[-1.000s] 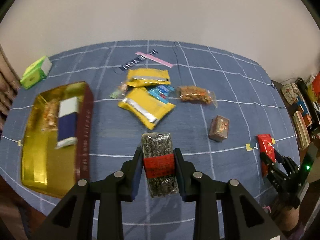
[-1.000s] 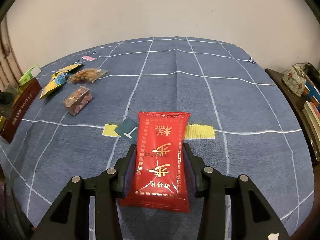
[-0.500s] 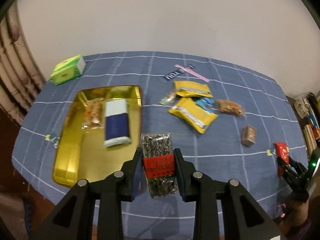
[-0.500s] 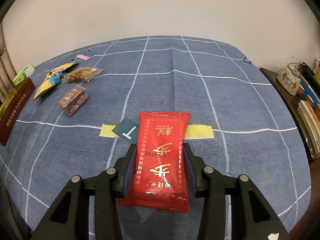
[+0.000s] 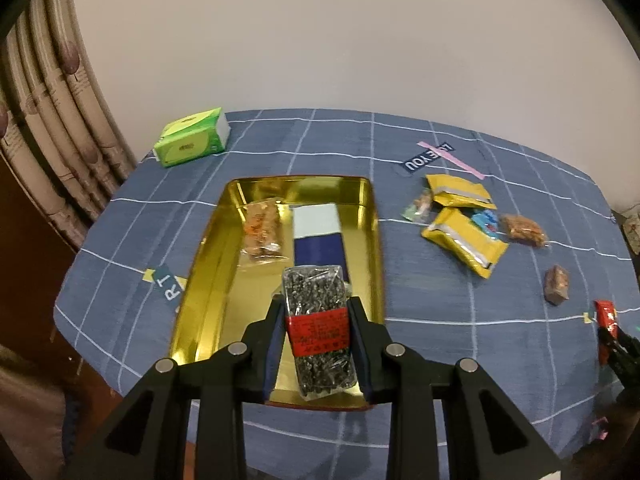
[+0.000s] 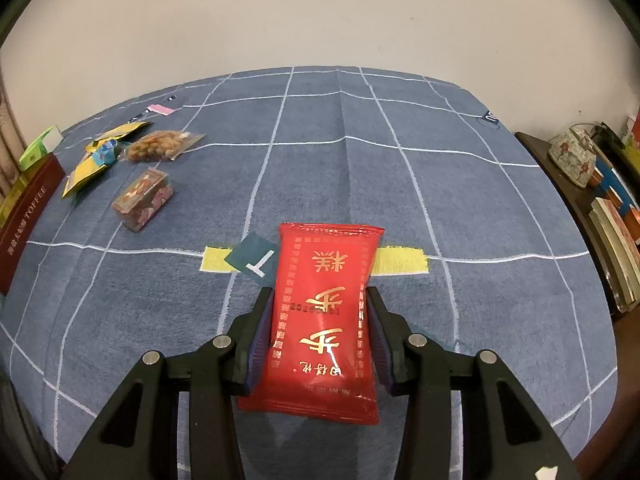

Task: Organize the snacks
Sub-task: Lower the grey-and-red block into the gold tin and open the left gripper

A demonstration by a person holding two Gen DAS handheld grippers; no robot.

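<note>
The left gripper [image 5: 318, 334] is clamped on a clear packet of dark seeds with a red band [image 5: 319, 330], held above the near end of the shiny gold rectangular tin tray [image 5: 208, 276]. Inside the tray lie a clear bag of orange snacks [image 5: 262, 234] and a white-and-navy flat pack [image 5: 318, 234], side by side at its far half. Right of the tray sit 2 yellow foil pouches [image 5: 464, 236], a clear bag of brown nuts [image 5: 524, 230] and a small brown wrapped block [image 5: 557, 290]. A green tissue pack [image 5: 192, 138] lies beyond the tray's far left corner. Well right of the tray, the right gripper [image 6: 318, 338] grips a red foil packet with gold characters [image 6: 320, 320] over the blue checked tablecloth [image 6: 400, 168].
</note>
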